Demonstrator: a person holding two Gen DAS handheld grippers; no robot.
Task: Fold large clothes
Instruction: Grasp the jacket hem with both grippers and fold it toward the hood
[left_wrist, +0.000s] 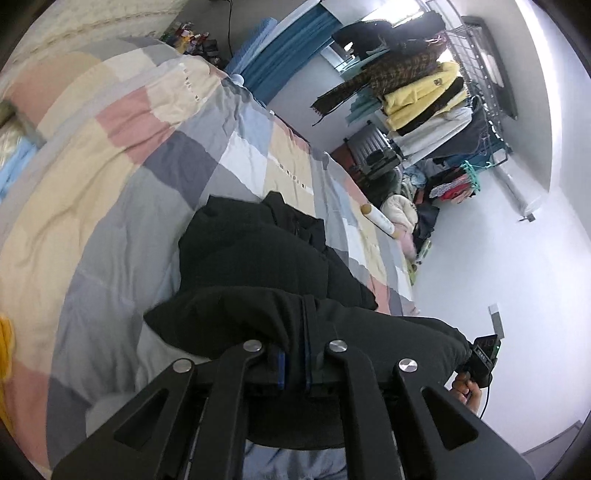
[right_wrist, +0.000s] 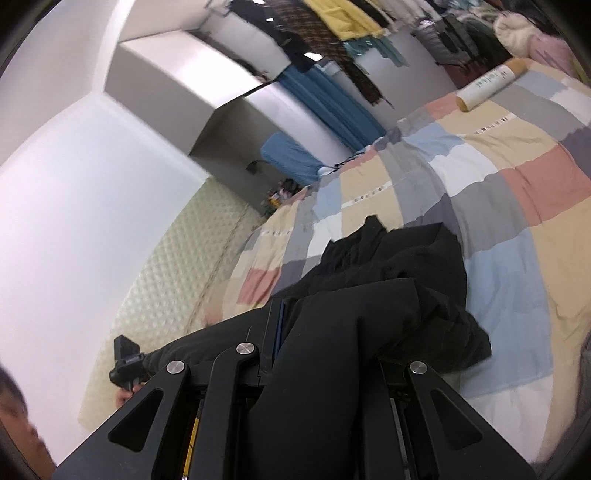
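A large black garment (left_wrist: 258, 251) lies bunched on the patchwork quilt (left_wrist: 122, 206), and its near edge is lifted and stretched between both grippers. My left gripper (left_wrist: 294, 365) is shut on that edge, with cloth draped over its blue-edged fingers (left_wrist: 281, 369). In the left wrist view the right gripper (left_wrist: 484, 350) shows at the far right in a hand. My right gripper (right_wrist: 286, 332) is shut on the black garment (right_wrist: 406, 266); only one finger (right_wrist: 275, 332) shows, the other is under the fabric. The left gripper (right_wrist: 125, 363) appears at the lower left of the right wrist view.
A white tube with tan ends (left_wrist: 380, 219) (right_wrist: 487, 83) lies on the far part of the quilt (right_wrist: 517, 192). Beyond the bed are a loaded clothes rack (left_wrist: 424, 96), heaps of clothing (left_wrist: 436, 192) and blue curtains (right_wrist: 332, 107). A person's head (right_wrist: 18, 417) is at the lower left.
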